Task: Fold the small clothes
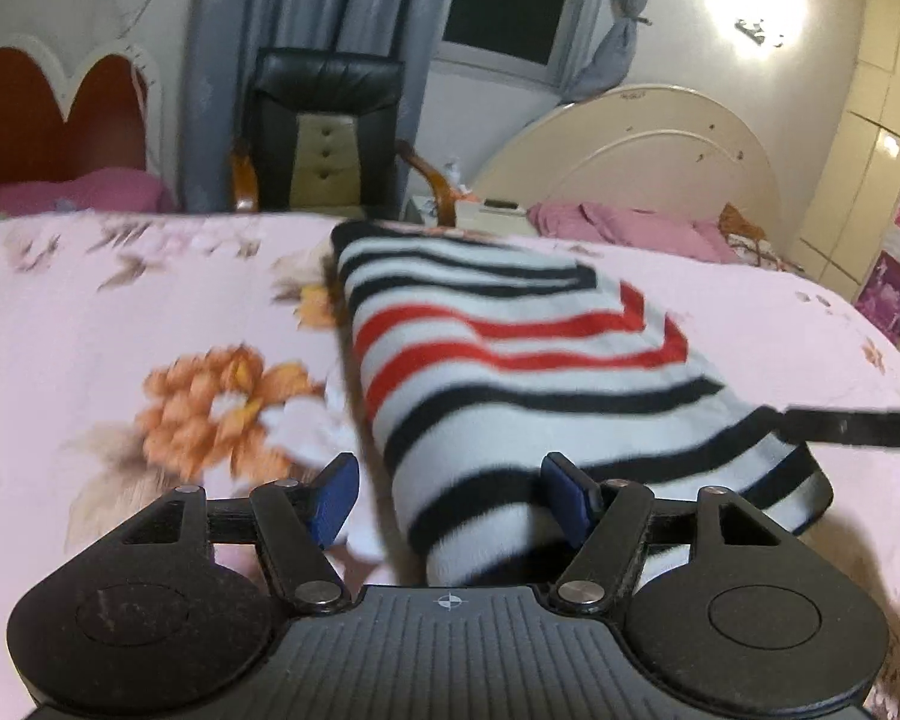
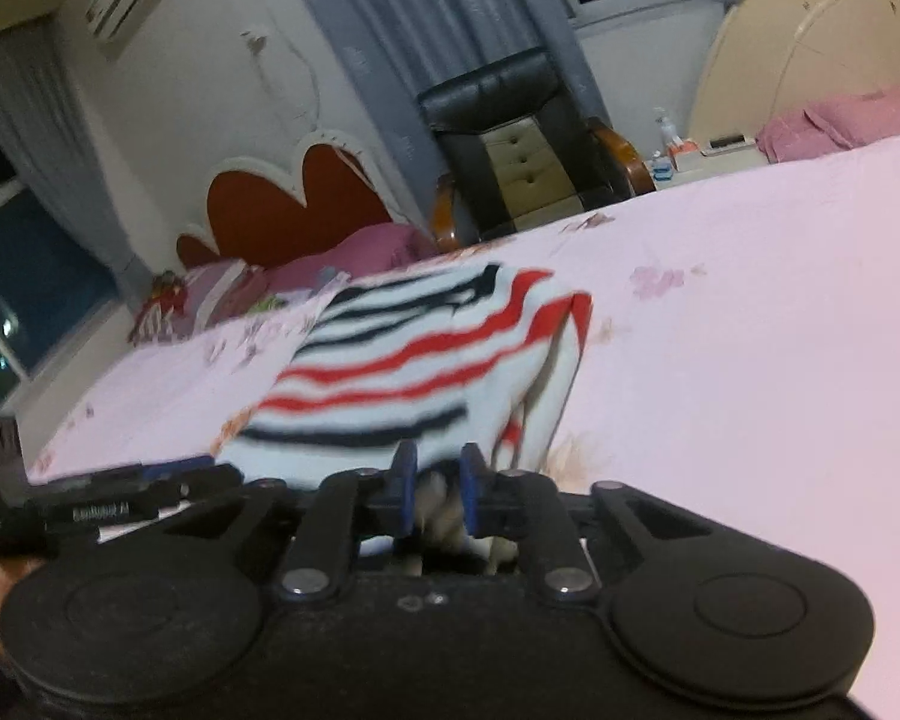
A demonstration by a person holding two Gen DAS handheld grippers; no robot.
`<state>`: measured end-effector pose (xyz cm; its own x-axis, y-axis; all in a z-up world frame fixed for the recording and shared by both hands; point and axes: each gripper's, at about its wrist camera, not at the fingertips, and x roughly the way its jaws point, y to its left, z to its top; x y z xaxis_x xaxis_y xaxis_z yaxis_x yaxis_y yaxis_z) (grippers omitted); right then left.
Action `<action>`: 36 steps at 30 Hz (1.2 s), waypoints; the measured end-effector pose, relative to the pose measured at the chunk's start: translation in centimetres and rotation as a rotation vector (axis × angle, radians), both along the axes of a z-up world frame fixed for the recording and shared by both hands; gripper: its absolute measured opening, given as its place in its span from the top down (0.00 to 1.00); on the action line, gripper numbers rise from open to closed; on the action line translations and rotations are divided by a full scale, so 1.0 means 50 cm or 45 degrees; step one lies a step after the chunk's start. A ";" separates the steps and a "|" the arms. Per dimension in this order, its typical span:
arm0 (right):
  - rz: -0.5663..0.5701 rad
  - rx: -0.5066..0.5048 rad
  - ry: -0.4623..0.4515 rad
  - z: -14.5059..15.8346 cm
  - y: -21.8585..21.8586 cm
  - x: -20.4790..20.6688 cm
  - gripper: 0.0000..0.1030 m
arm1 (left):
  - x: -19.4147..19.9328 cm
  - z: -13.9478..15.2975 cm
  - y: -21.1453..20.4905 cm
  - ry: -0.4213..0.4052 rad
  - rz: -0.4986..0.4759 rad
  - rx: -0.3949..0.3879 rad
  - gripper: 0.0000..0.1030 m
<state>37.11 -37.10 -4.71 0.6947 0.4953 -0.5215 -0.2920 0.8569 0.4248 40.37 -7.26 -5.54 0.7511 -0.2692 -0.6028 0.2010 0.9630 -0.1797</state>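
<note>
A small white sweater (image 1: 510, 372) with black and red stripes lies on the pink floral bedsheet (image 1: 120, 312). My left gripper (image 1: 450, 495) is open, its blue pads on either side of the sweater's near left corner. In the right wrist view the sweater (image 2: 414, 360) lies partly folded, its right side hanging. My right gripper (image 2: 438, 480) is nearly shut at the sweater's near edge; whether cloth is pinched between the pads I cannot tell. The right gripper's finger also shows in the left wrist view (image 1: 852, 426) at the sweater's right edge.
A black office chair (image 1: 324, 132) stands beyond the bed's far edge. A cream headboard (image 1: 636, 144) and pink pillows (image 1: 630, 222) are at the far right. A second bed with a red headboard (image 1: 54, 120) is at the far left.
</note>
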 end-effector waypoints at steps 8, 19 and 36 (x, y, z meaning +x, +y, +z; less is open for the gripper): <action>-0.030 -0.122 0.079 -0.041 0.016 -0.018 0.91 | -0.019 -0.030 0.008 0.052 0.009 0.005 0.34; -0.090 -0.253 0.135 -0.046 0.050 -0.018 0.89 | -0.002 -0.050 0.014 0.106 -0.012 0.004 0.25; -0.223 -0.346 -0.039 0.040 0.110 -0.060 0.84 | 0.007 0.034 0.011 -0.026 -0.119 0.062 0.34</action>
